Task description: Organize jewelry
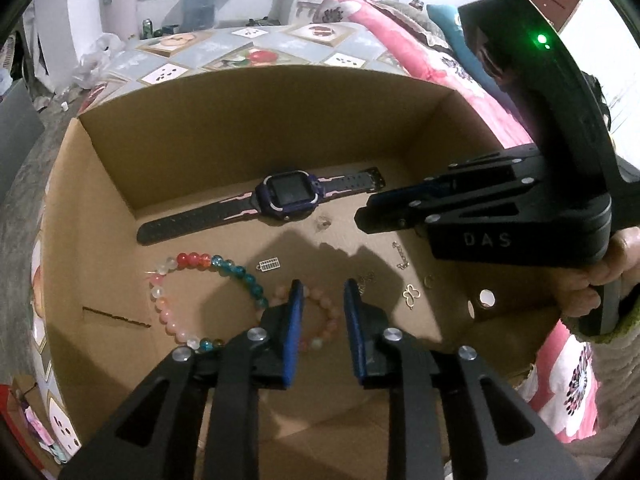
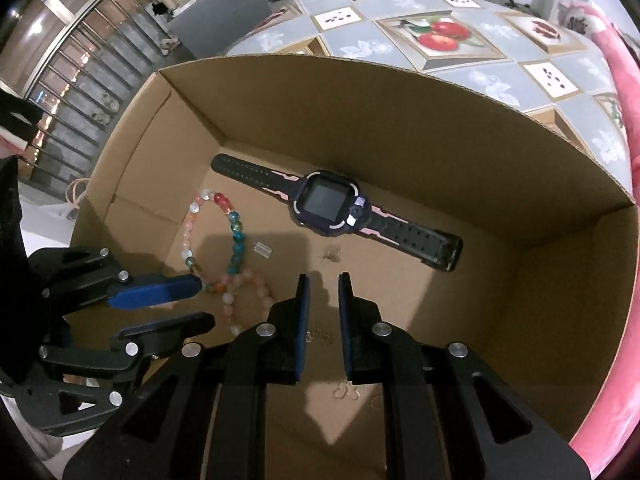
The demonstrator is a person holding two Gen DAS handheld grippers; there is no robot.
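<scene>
"DAS" is read on the right gripper (image 1: 362,216) body. Small gold charms (image 1: 409,295) by the cardboard box (image 1: 256,120) right wall are barely resolved. In the box: smartwatch (image 1: 286,196) near the far wall, multicolour bead bracelet (image 1: 208,300) and pink bead bracelet (image 1: 320,320) nearer, the latter partly hidden by the left gripper (image 1: 320,292). Both jaws are slightly parted; nothing is gripped.
</scene>
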